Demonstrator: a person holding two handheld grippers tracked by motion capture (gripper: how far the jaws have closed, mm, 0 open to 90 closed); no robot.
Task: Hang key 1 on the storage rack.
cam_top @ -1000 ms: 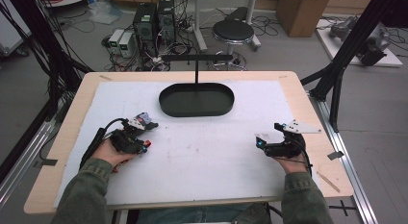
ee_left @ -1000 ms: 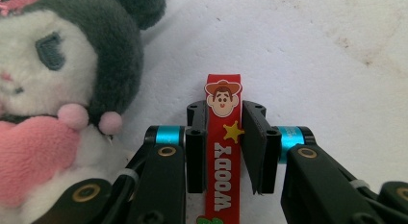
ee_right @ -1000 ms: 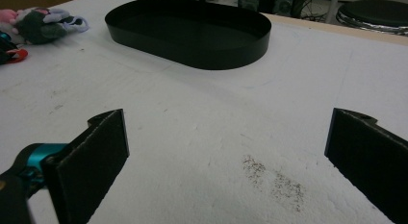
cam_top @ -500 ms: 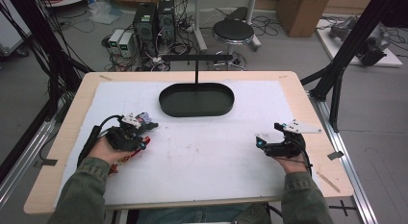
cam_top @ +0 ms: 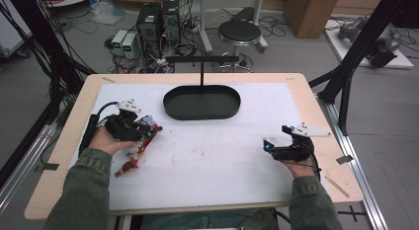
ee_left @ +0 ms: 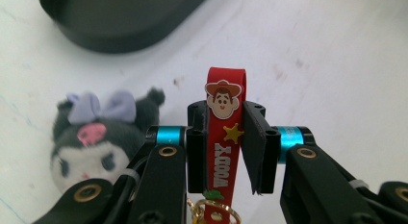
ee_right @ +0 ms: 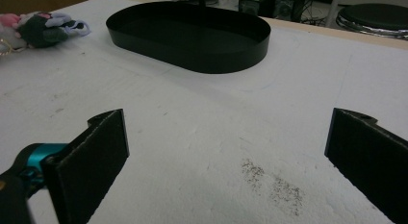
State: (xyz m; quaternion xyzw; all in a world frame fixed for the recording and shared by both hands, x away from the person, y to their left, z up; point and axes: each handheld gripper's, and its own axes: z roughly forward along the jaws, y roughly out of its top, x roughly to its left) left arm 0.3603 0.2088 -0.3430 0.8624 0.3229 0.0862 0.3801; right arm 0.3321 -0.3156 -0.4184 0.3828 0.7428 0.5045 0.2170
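Left gripper point(ee_left: 223, 152) clamps red Woody strap point(ee_left: 223, 137) between its jaws, at the white mat's point(cam_top: 222, 156) left side. Plush toy point(ee_left: 98, 135) lies just beside it. Black tray point(cam_top: 201, 101) sits beyond. Brownish bits point(cam_top: 129, 166) near the hand, possibly keyring parts. Right gripper point(ee_right: 226, 156) rests jaws wide apart, holding nothing.

Red strap point(ee_left: 225, 137) — yellow star; black tray point(cam_top: 201, 102); lilac-bowed black plush point(ee_left: 98, 137).
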